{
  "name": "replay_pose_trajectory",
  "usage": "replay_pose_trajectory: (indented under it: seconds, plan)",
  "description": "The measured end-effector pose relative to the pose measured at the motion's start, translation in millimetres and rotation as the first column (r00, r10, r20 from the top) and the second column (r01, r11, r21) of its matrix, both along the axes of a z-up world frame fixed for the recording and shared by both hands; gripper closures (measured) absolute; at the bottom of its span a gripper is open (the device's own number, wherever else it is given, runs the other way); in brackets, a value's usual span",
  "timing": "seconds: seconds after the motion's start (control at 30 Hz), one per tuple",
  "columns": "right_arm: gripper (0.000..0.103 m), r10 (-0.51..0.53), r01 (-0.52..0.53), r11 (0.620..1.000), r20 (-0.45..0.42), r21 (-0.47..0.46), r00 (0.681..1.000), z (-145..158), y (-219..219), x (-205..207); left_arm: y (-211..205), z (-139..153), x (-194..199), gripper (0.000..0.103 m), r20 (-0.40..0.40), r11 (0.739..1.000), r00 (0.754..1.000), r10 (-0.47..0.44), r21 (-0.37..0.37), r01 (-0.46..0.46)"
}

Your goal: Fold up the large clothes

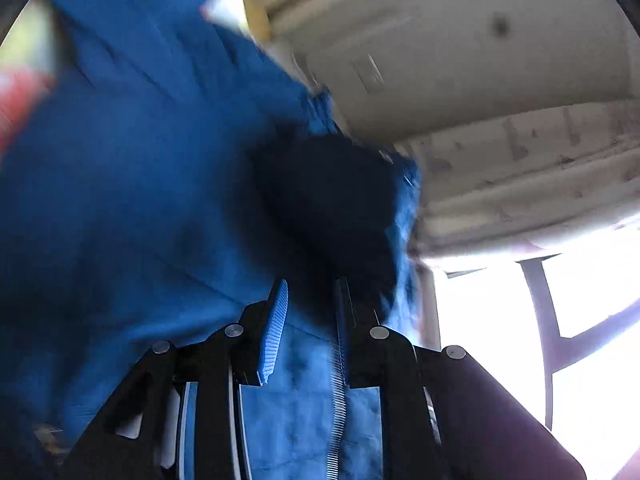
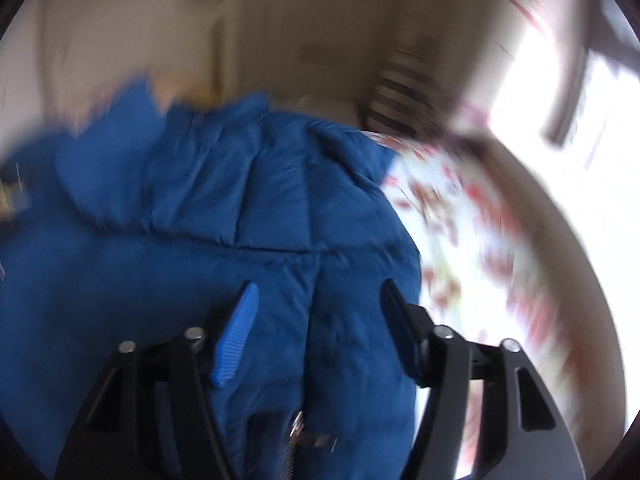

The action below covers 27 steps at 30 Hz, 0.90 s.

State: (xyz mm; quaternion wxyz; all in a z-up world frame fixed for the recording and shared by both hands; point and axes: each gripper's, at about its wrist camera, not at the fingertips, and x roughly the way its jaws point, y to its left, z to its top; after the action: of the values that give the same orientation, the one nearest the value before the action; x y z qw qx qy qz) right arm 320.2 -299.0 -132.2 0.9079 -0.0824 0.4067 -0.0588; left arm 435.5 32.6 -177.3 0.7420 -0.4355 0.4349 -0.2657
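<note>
Between the right gripper (image 2: 316, 332) jaws, standing wide with nothing pinched, the blue padded jacket (image 2: 224, 208) fills the lower left of frame on a floral sheet (image 2: 460, 232). Left gripper (image 1: 308, 328) jaws are nearly closed on its zip edge, so it is nearer.

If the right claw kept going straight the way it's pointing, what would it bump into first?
Most likely the blue puffy jacket. The right claw stands open and the jacket fills the view just ahead of it. The picture is blurred, so how near it is cannot be told.
</note>
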Motion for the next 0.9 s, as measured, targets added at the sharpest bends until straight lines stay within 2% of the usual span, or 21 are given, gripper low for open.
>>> replay_pose_trajectory:
  seconds: [0.07, 0.1, 0.17, 0.2, 0.23, 0.27, 0.3, 0.33, 0.37, 0.4, 0.43, 0.53, 0.57, 0.63, 0.67, 0.7, 0.83, 0.87, 0.9]
  plan:
    - [0.036, 0.06, -0.067, 0.991, -0.059, -0.116, 0.996, -11, 10, 25, -7, -15, 12, 0.09, -0.033, 0.998, 0.999, -0.013, -0.067, 0.011]
    - [0.036, 0.073, -0.081, 0.985, -0.056, -0.153, 0.996, -13, 12, 34, -11, -19, 18, 0.089, -0.054, 0.994, 0.998, -0.015, -0.104, 0.009]
    - [0.037, 0.076, -0.083, 0.981, -0.046, -0.177, 0.996, -14, 12, 44, -16, -28, 29, 0.089, -0.091, 0.985, 0.996, 0.003, -0.173, -0.019]
    - [0.042, 0.066, -0.069, 0.979, -0.022, -0.191, 0.998, -14, 12, 45, -18, -34, 36, 0.089, -0.112, 0.973, 0.994, 0.013, -0.229, -0.039]
    - [0.058, 0.056, -0.055, 0.981, 0.0, -0.186, 0.998, -17, 9, 45, -19, -39, 39, 0.088, -0.12, 0.963, 0.993, 0.018, -0.265, -0.05]
    - [0.067, 0.052, -0.05, 0.983, 0.002, -0.178, 0.999, -20, 7, 45, -20, -43, 46, 0.087, -0.131, 0.946, 0.991, 0.027, -0.318, -0.067]
    - [0.069, 0.042, -0.042, 0.982, -0.005, -0.182, 0.999, -22, 6, 46, -22, -44, 51, 0.082, -0.137, 0.933, 0.99, 0.033, -0.351, -0.08]
    - [0.076, 0.031, -0.028, 0.98, 0.01, -0.197, 0.999, -20, 7, 45, -25, -45, 55, 0.071, -0.141, 0.925, 0.989, 0.041, -0.368, -0.091]
    - [0.076, 0.027, -0.025, 0.978, 0.01, -0.208, 1.0, -21, 8, 46, -28, -45, 62, 0.066, -0.14, 0.921, 0.989, 0.047, -0.377, -0.097]
    - [0.076, 0.03, -0.029, 0.975, 0.002, -0.22, 1.0, -22, 10, 48, -31, -46, 66, 0.057, -0.136, 0.911, 0.989, 0.054, -0.399, -0.105]
    - [0.076, 0.032, -0.033, 0.971, -0.006, -0.236, 0.999, -24, 12, 49, -37, -45, 69, 0.049, -0.141, 0.895, 0.988, 0.063, -0.431, -0.118]
    - [0.076, 0.034, -0.035, 0.962, -0.01, -0.271, 0.999, -29, 16, 47, -36, -63, 62, 0.035, -0.196, 0.806, 0.973, 0.121, -0.553, -0.212]
    - [0.076, 0.035, -0.036, 0.959, -0.01, -0.28, 0.999, -29, 18, 47, -32, -69, 55, 0.033, -0.192, 0.766, 0.969, 0.154, -0.597, -0.24]
    - [0.076, 0.034, -0.036, 0.956, -0.011, -0.292, 0.999, -31, 18, 49, -22, -77, 40, 0.023, -0.194, 0.694, 0.955, 0.226, -0.656, -0.298]
    - [0.076, 0.035, -0.037, 0.953, -0.012, -0.3, 0.999, -32, 19, 49, -19, -78, 37, 0.021, -0.197, 0.674, 0.95, 0.243, -0.67, -0.311]
    - [0.076, 0.035, -0.038, 0.951, -0.014, -0.306, 0.999, -33, 19, 49, -19, -78, 38, 0.019, -0.198, 0.671, 0.948, 0.248, -0.671, -0.315]
    - [0.076, 0.037, -0.041, 0.944, -0.018, -0.326, 0.999, -34, 22, 49, -30, -64, 55, 0.016, -0.193, 0.755, 0.957, 0.217, -0.588, -0.29]
    - [0.076, 0.037, -0.04, 0.943, -0.017, -0.331, 0.999, -34, 22, 49, -30, -63, 60, 0.017, -0.196, 0.766, 0.958, 0.208, -0.577, -0.285]
    - [0.076, 0.036, -0.04, 0.941, -0.016, -0.337, 0.999, -35, 24, 48, -29, -65, 65, 0.024, -0.202, 0.772, 0.959, 0.2, -0.57, -0.281]
